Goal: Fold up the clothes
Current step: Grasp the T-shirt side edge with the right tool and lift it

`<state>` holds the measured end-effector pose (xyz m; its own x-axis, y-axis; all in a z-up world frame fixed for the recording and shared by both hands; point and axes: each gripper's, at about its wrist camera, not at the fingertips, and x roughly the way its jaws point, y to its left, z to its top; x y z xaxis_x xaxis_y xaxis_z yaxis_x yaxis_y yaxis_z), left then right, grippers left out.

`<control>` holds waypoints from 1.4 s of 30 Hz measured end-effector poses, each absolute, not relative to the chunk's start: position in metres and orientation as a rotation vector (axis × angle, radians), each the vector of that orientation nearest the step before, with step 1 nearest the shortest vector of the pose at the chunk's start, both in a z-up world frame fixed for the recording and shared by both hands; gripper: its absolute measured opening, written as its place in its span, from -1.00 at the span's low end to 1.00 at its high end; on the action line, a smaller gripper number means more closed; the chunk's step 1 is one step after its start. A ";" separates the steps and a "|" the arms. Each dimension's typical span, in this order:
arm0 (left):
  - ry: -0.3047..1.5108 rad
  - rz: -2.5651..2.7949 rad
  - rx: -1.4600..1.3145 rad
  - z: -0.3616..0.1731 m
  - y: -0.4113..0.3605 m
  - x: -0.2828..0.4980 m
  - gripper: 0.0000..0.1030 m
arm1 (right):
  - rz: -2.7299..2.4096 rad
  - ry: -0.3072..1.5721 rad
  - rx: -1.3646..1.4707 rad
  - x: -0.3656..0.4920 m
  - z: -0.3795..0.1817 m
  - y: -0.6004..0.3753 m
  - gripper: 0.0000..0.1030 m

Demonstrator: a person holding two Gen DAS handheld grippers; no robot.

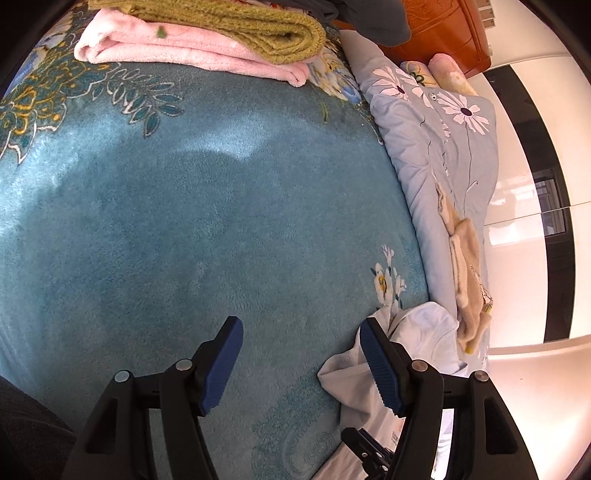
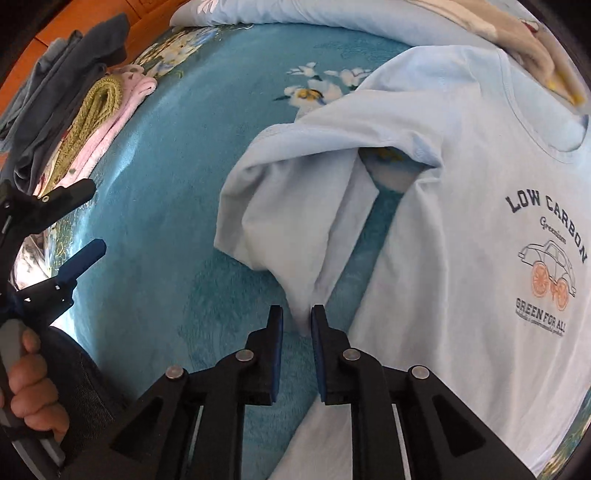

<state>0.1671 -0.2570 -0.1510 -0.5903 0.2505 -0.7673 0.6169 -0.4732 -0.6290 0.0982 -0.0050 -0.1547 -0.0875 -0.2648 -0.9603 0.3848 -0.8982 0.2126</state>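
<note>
A light blue T-shirt [image 2: 461, 236] printed "LOW CARBON" lies on the teal floral blanket [image 2: 155, 206]. Its sleeve [image 2: 291, 218] is pulled up toward the lens. My right gripper [image 2: 297, 328] is nearly closed, pinching the sleeve's tip between its blue pads. My left gripper [image 1: 301, 341] is open and empty above the blanket [image 1: 192, 221], with part of the pale shirt [image 1: 417, 343] just beside its right finger. The left gripper also shows in the right wrist view [image 2: 79, 221] at the left, open.
A folded stack of olive knit [image 1: 236, 26] on pink fleece [image 1: 184, 51] lies at the far side, with dark garments [image 2: 55, 99] beside it. A grey flowered quilt [image 1: 436, 147] and a beige garment [image 1: 467, 280] lie along the right edge. A wooden cabinet [image 1: 439, 33] stands behind.
</note>
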 end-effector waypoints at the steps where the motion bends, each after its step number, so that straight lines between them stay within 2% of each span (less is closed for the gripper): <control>1: 1.453 -2.157 1.272 -0.151 -0.257 0.166 0.35 | -2.064 0.150 1.738 0.096 -0.147 -0.002 -0.51; 4: 1.441 -2.165 1.281 -0.151 -0.255 0.165 0.35 | -2.127 0.094 1.683 0.080 -0.126 0.006 -0.35; 7: 1.421 -2.172 1.290 -0.150 -0.253 0.164 0.35 | -2.070 -0.218 1.720 0.054 -0.123 0.006 -0.21; 11: 1.431 -2.149 1.284 -0.151 -0.256 0.169 0.35 | -1.999 -0.705 1.883 0.027 -0.151 0.005 -0.20; 14: 1.462 -2.120 1.281 -0.154 -0.258 0.171 0.35 | -2.027 -0.843 1.925 0.018 -0.157 0.004 -0.20; 16: 1.468 -2.109 1.287 -0.156 -0.257 0.170 0.35 | -2.051 -0.856 1.964 0.013 -0.160 0.006 -0.21; 18: 1.452 -2.116 1.302 -0.155 -0.254 0.168 0.35 | -2.040 -0.894 1.998 0.010 -0.166 0.009 -0.60; 19: 1.444 -2.121 1.310 -0.155 -0.253 0.167 0.35 | -2.015 -0.916 2.016 0.009 -0.170 0.011 -0.89; 23: 1.419 -2.138 1.321 -0.153 -0.249 0.165 0.36 | -1.968 -0.884 1.989 -0.003 -0.161 0.004 -0.94; 26: 1.416 -2.146 1.312 -0.151 -0.249 0.165 0.36 | -1.906 -0.915 1.671 -0.017 -0.108 0.002 -0.94; 28: 1.418 -2.149 1.306 -0.151 -0.250 0.165 0.35 | -1.943 -0.854 1.448 -0.015 -0.068 0.015 -0.94; 30: 1.432 -2.138 1.317 -0.154 -0.250 0.163 0.35 | -1.980 -0.790 1.363 -0.004 -0.056 0.033 -0.94; 34: 1.435 -2.139 1.363 -0.156 -0.245 0.159 0.35 | -2.091 -0.549 1.614 0.023 -0.102 0.066 -0.94; 37: 1.381 -2.190 1.414 -0.150 -0.235 0.153 0.35 | -2.083 -0.615 1.805 0.043 -0.150 0.097 -0.94; 39: 1.336 -2.233 1.450 -0.145 -0.226 0.147 0.35 | -2.063 -0.710 1.848 0.052 -0.165 0.112 -0.94; 42: 1.248 -2.312 1.497 -0.138 -0.209 0.135 0.35 | -2.045 -0.746 1.898 0.058 -0.179 0.119 -0.93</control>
